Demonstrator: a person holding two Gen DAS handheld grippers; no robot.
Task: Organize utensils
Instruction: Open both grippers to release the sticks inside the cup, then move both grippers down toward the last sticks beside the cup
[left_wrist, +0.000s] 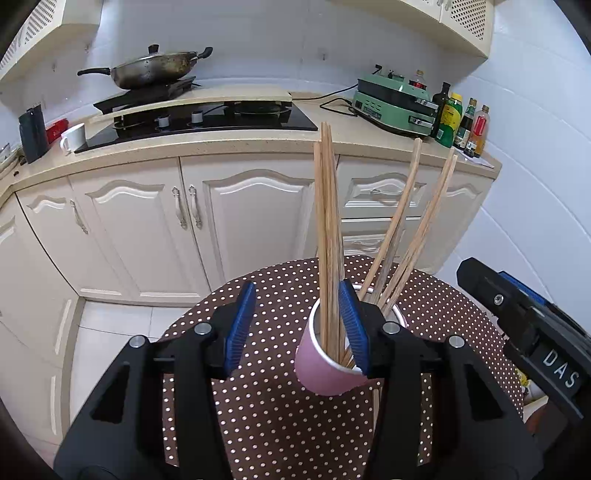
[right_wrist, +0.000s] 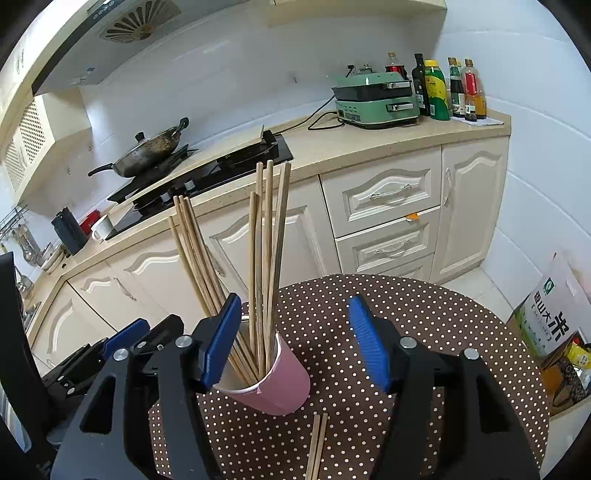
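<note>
A pink paper cup (left_wrist: 325, 369) stands on the brown polka-dot round table (left_wrist: 266, 417) and holds several wooden chopsticks (left_wrist: 327, 229) upright and fanned. My left gripper (left_wrist: 297, 328) is open, its right finger at the cup's rim, the cup partly between the jaws. In the right wrist view the cup (right_wrist: 280, 380) sits between the fingers of my open right gripper (right_wrist: 295, 343), near the left finger. Two loose chopsticks (right_wrist: 316, 446) lie on the table below the cup.
Cream kitchen cabinets (left_wrist: 221, 221) and a counter with a black stove (left_wrist: 207, 118), a wok (left_wrist: 155, 68), a green appliance (left_wrist: 395, 103) and bottles (left_wrist: 461, 122) stand behind. The right gripper's body (left_wrist: 532, 332) shows at right. A rice bag (right_wrist: 550, 317) stands on the floor.
</note>
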